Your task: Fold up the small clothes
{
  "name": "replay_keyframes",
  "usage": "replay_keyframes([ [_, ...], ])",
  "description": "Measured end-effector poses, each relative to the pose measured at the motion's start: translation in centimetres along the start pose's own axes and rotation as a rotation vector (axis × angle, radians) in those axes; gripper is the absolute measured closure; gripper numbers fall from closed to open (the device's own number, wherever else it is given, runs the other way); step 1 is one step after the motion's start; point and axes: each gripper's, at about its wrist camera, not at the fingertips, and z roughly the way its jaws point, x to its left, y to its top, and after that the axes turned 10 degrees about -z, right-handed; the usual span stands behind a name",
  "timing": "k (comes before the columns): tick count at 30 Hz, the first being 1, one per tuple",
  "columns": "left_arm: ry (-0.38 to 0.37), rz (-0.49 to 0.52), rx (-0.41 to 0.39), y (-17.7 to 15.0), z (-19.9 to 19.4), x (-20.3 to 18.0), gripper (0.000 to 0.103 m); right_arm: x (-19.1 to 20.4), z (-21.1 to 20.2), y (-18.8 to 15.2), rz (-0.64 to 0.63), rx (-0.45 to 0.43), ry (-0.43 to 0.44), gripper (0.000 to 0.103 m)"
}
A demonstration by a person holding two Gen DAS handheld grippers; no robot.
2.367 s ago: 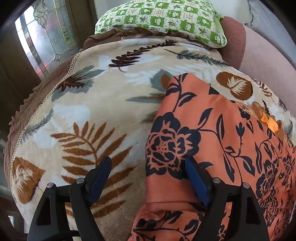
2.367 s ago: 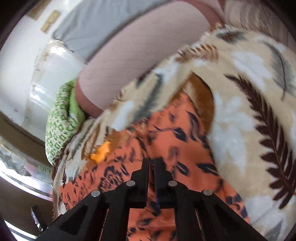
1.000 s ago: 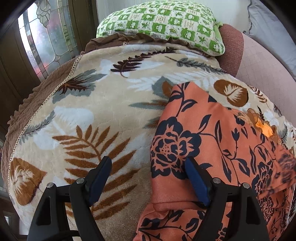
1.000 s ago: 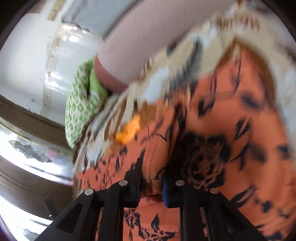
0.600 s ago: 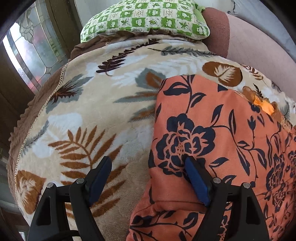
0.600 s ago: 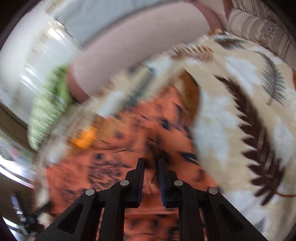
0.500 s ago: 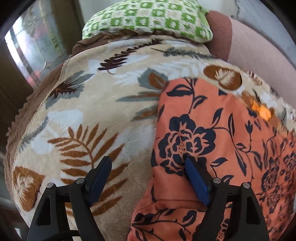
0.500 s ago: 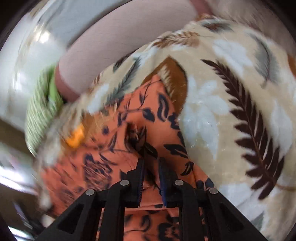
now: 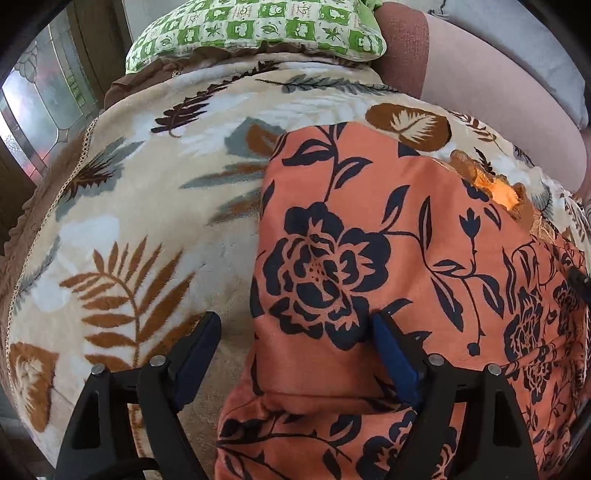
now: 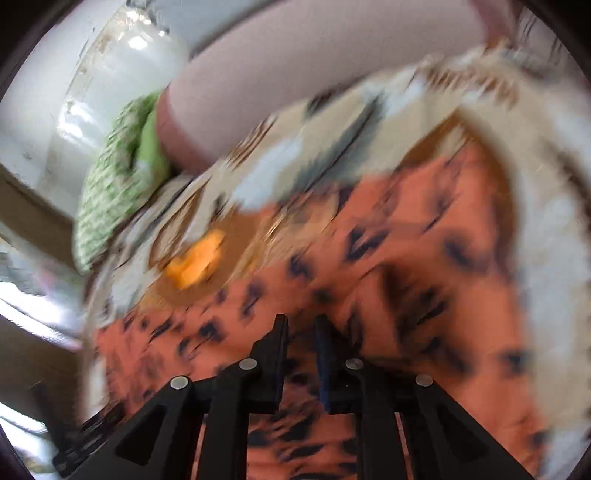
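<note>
1. Lying flat on the leaf-print blanket (image 9: 155, 206), the orange garment with dark blue flowers (image 9: 369, 229) covers the right part of the blanket as the left wrist view shows it, with one layer folded over another near the camera.
2. The left gripper (image 9: 295, 343) has its fingers (image 9: 195, 350) spread wide. One blue-padded finger sits over bare blanket, the other over the garment, and the garment's left edge runs between them. Nothing is clamped.
3. A fold line crosses the garment just ahead of the left gripper's body, and more flowered cloth shows below it.
4. A small bright orange patch (image 9: 498, 188) with brownish lace-like trim lies at the garment's far right edge, toward the pink sofa back (image 9: 491, 92).
5. A green checked pillow (image 9: 258, 26) rests at the far end of the blanket, beside a stained-glass window (image 9: 33, 110).
6. The right wrist view is heavily motion-blurred. The right gripper (image 10: 301, 325) hangs over the same garment (image 10: 424, 277), its fingers (image 10: 280, 339) drawn close with only a narrow gap between them.
7. Whether cloth is caught in that gap cannot be told through the blur.
8. The orange patch (image 10: 195, 262) and pillow (image 10: 118, 181) appear toward the left of the right wrist view.
</note>
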Motion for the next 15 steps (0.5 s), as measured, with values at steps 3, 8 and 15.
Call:
replay_keyframes([
  [3, -0.004, 0.022, 0.010, -0.3, -0.1, 0.0, 0.018, -1.9, -2.1, 0.4, 0.035, -0.095, -0.147, 0.083],
  [8, -0.033, 0.016, 0.023, -0.2, -0.3, 0.6, 0.018, -0.8, -3.5, 0.3, -0.006, -0.081, 0.028, 0.083],
  [15, -0.042, 0.065, 0.042, -0.9, 0.3, 1.4, 0.008, 0.9, 0.4, -1.5, -0.026, 0.053, -0.011, 0.083],
])
